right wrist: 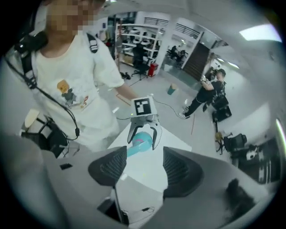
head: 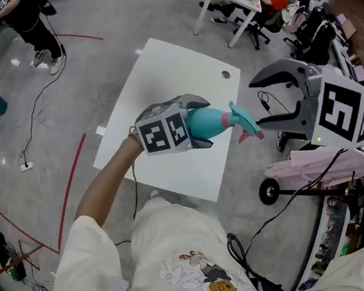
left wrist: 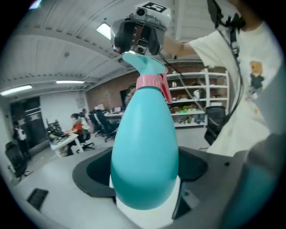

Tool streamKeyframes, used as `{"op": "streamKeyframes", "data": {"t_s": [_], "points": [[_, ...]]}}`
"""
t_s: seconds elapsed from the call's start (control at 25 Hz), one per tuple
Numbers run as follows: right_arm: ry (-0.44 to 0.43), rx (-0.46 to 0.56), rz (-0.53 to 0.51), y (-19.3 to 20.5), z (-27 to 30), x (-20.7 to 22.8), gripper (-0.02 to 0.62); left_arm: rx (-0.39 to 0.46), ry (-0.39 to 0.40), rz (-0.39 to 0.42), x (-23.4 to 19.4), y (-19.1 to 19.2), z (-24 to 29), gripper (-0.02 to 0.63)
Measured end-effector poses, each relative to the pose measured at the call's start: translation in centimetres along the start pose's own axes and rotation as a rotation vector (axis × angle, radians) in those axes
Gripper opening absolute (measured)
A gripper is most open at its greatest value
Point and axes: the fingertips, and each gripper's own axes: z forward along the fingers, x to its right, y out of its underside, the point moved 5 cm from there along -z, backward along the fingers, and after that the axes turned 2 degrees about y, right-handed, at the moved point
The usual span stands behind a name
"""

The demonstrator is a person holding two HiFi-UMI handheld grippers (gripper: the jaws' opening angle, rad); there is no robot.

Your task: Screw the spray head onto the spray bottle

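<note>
Spray head (head: pixel 240 119) sat on the teal spray bottle (left wrist: pixel 144 156) clamped in the left hand-held gripper (head: pixel 205 123); the right hand-held gripper (head: pixel 257 104), wide and empty just beside the head, suggested tightening was probably done.

The room was bright and evenly lit from above. In the left gripper view a ceiling panel (left wrist: pixel 104 30) up and left of the bottle (left wrist: pixel 143 152) glared white, and a strip light (left wrist: pixel 71 82) further left glowed. A soft sheen ran down the bottle's side. The picture low to the bottle's right was smeared, out of focus. In the head view the worktop (head: pixel 176 82) beneath the bottle was nearly washed out to plain white. The floor (head: pixel 106 9) beyond it carried pale reflections and only faint shadows. Both gripper views bulged around the bottle, bent straight lines near the rim and darkened to black at the corners.
</note>
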Motion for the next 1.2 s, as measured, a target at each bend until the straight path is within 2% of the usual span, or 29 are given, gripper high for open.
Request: {"op": "streamKeyframes", "data": {"t_s": [0.2, 0.32, 0.44, 0.64, 0.88, 0.92, 1.04, 1.08, 1.2], "points": [[-0.033, -0.074, -0.225, 0.9, 1.8, -1.1, 0.253, 0.087, 0.403, 0.061, 1.6, -0.6, 0.0, 0.413], [-0.074, -0.062, -0.302, 0.3, 3.3, -2.1, 0.253, 0.096, 0.560, 0.082, 2.5, -0.8, 0.3, 0.413], [-0.132, -0.038, -0.365, -0.8, 4.2, -3.4, 0.253, 0.080, 0.631, 0.099, 3.2, -0.6, 1.0, 0.413], [-0.256, -0.074, -0.452, -0.5, 5.6, -5.8, 0.222, 0.043, 0.692, 0.125, 4.5, -0.3, 2.0, 0.413], [-0.273, -0.080, -0.491, -0.1, 6.6, -6.8, 0.212, 0.016, 0.769, 0.119, 5.5, 0.4, 2.6, 0.413], [-0.253, -0.077, -0.510, -0.2, 6.7, -6.8, 0.210, 0.016, 0.809, 0.104, 5.7, 0.5, 2.5, 0.413], [-0.164, -0.054, -0.577, -1.3, 6.9, -6.9, 0.210, 0.019, 1.006, 0.034, 7.5, 0.6, 1.5, 0.413], [-0.158, -0.048, -0.596, -1.7, 6.8, -7.2, 0.209, 0.018, 1.061, 0.021, 8.0, 0.7, 1.1, 0.413], [-0.189, -0.042, -0.647, -2.6, 6.5, -8.3, 0.199, 0.025, 1.133, 0.026, 8.7, 0.4, 0.6, 0.413]]}}
